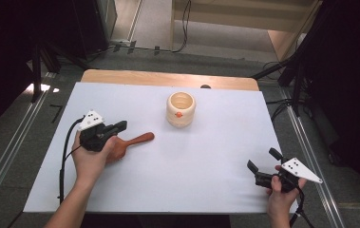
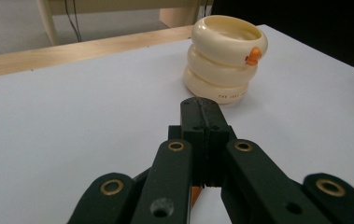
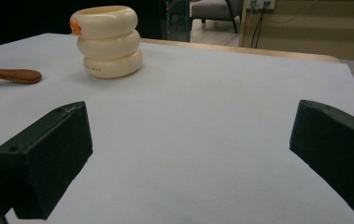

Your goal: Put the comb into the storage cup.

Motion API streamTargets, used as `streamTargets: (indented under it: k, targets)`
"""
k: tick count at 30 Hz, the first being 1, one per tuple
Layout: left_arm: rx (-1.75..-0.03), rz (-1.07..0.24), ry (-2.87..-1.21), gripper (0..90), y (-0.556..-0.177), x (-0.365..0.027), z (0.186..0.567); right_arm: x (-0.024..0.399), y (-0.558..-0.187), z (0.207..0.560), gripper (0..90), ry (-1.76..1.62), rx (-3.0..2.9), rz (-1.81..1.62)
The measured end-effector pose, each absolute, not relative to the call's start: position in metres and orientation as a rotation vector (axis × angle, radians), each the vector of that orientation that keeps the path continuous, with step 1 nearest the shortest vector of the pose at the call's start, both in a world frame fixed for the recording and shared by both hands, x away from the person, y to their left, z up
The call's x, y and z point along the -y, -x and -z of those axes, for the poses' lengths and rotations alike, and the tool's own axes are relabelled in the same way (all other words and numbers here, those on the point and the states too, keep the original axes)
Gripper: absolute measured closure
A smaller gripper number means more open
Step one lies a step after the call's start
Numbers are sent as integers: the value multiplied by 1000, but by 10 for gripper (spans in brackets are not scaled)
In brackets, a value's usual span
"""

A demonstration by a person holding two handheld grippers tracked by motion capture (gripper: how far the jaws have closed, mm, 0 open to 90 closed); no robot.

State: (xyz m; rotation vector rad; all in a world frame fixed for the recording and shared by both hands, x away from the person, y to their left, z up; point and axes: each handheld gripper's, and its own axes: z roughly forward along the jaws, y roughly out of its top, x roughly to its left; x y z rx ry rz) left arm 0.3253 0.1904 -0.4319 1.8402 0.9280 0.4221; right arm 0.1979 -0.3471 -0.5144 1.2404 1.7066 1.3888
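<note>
At the white table (image 1: 177,166), my left gripper (image 1: 118,126) stood clenched just above a wooden spoon (image 1: 132,141), while my right gripper (image 1: 262,160) hung wide open, well apart from the cream cup (image 1: 181,109) farther back.

Left hand-held gripper (image 1: 118,127) above wooden spoon (image 1: 131,142).

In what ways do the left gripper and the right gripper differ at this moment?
The left gripper has its jaws pressed together; the right gripper has them wide apart. The left gripper is over the wooden spoon at the table's left side; the right gripper is at the near right corner, with nothing between its jaws. Both are black, hand-held, and point roughly toward the cream cup.
</note>
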Motion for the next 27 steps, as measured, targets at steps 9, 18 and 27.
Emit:
streamTargets:
  k: [9,18,27]
  targets:
    - [-986,-353,-1942,900,-353,-162,442,346,-198,514,0,-1237,-1715,-1387]
    - [-1087,-309,-2019,900,-375,-147,457,346,-199,515,0,-1228,-1720,-1380]
    - [-1148,-284,-2173,900,-388,-125,468,346,-199,515,0,-1231,-1719,-1385]
